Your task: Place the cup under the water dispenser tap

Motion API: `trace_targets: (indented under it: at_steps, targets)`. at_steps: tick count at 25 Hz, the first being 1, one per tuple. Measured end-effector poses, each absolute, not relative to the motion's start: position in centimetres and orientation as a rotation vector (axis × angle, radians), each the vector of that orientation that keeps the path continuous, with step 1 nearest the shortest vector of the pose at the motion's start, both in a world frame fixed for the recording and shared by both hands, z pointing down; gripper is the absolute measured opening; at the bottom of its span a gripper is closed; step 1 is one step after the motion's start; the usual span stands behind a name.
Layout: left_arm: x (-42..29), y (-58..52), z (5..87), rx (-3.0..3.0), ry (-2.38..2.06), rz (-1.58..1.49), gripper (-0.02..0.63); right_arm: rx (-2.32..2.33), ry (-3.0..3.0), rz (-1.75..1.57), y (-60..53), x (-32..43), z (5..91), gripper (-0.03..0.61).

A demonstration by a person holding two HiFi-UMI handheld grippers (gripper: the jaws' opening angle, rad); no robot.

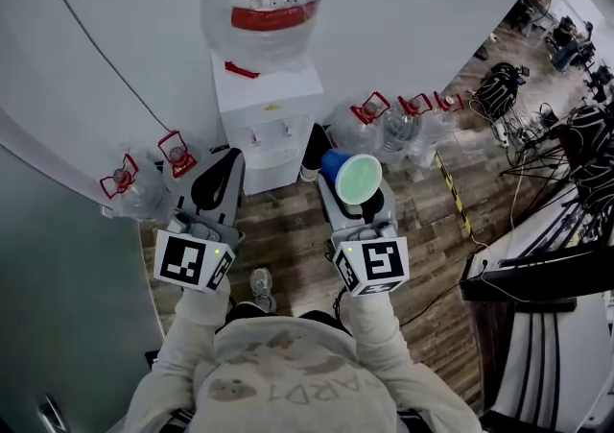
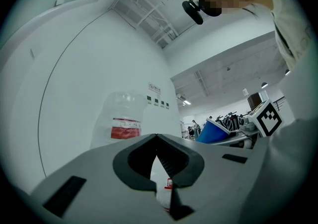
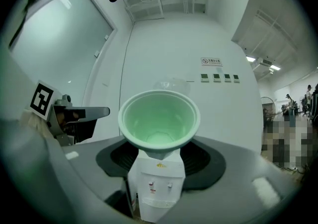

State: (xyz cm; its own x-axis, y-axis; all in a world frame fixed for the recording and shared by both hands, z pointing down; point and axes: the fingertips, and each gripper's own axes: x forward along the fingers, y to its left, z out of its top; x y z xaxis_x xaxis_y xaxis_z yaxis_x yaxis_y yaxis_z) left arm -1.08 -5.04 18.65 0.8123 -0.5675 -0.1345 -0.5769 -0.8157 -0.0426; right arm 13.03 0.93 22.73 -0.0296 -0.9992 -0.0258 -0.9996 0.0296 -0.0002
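R jaws: right gripper [image 1: 356, 199] is clamped on the cup [image 3: 159, 118], jaws wide, gripping low on the body near the base. Cup lies over w/ mouth facing back at the cam, green inside at frame centre. L jaws: left gripper [image 2: 158, 141] is closed to a thin slit, nothing in it. Cup isn't at the tap yet: in head view it sits mid frame, right of the water dispenser [image 1: 269, 114], not touching, and the taps [image 1: 271, 134] are up-left of it. Risks, imo: mouth points the wrong way, so w/o a wrist turn it goes in on its side and catches no water. Thin wall + low grip could squash or slip. Rim may clip the taps on the way in. Spare bottles [image 1: 395, 124] crowd the right of the base. Views: right gripper view shows dispenser and both taps straight below the cup in frame, but not the blue outer wall. Head view shows that wall and the gap to the dispenser. Only the left gripper view shows the L slit, plus the cup side-on at mid right.
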Motion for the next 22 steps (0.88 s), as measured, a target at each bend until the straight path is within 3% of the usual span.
trace_targets:
  at_steps: [22]
  targets:
    - [-1.1,-17.3,21.1,-2.982,0.834,0.153,0.006,-2.25,2.22,-0.027,-10.5,11.9,25.2,0.27]
